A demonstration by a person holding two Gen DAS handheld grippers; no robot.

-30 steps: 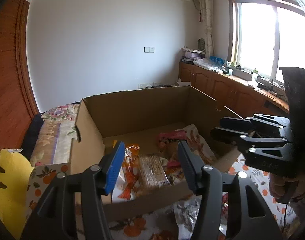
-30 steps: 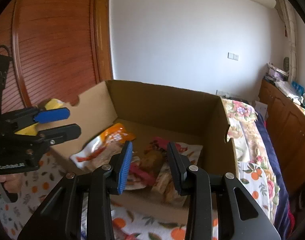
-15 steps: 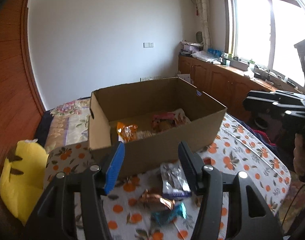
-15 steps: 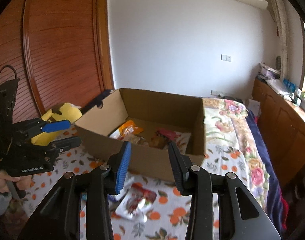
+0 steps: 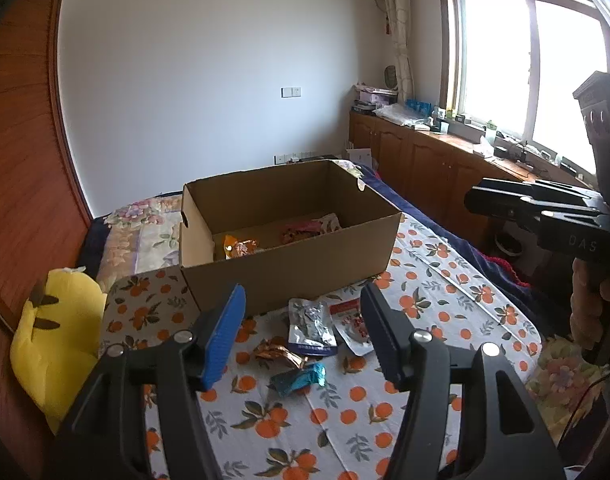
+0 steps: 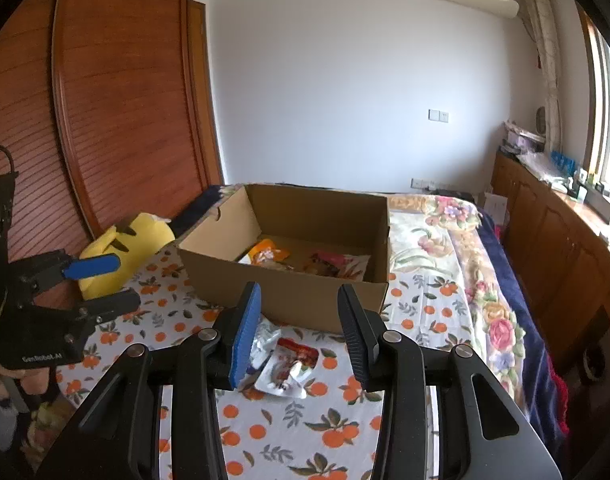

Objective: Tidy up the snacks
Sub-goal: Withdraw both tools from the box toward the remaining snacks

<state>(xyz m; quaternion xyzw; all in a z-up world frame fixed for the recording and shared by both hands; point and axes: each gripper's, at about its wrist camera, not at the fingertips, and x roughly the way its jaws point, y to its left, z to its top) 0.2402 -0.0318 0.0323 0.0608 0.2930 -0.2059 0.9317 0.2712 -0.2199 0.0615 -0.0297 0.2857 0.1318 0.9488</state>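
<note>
My left gripper (image 5: pixel 301 320) is matte black plastic: one finger carries a ribbed blue pad (image 5: pixel 224 336), the other a ribbed black one, with silver screws (image 5: pixel 181 337) at the linkage joints. My right gripper (image 6: pixel 299 322) is built the same, blue pad on the left finger. From the left camera its black body reads "DAS" in faint letters, gripped by a bare-skinned hand (image 5: pixel 589 312). A thin black cable (image 6: pixel 1 152) loops above the left unit, which bears small white lettering.

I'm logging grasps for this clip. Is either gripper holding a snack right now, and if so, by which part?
Nothing is held. The left gripper and right gripper are both open and empty above the loose packets lying in front of the cardboard box.
</note>
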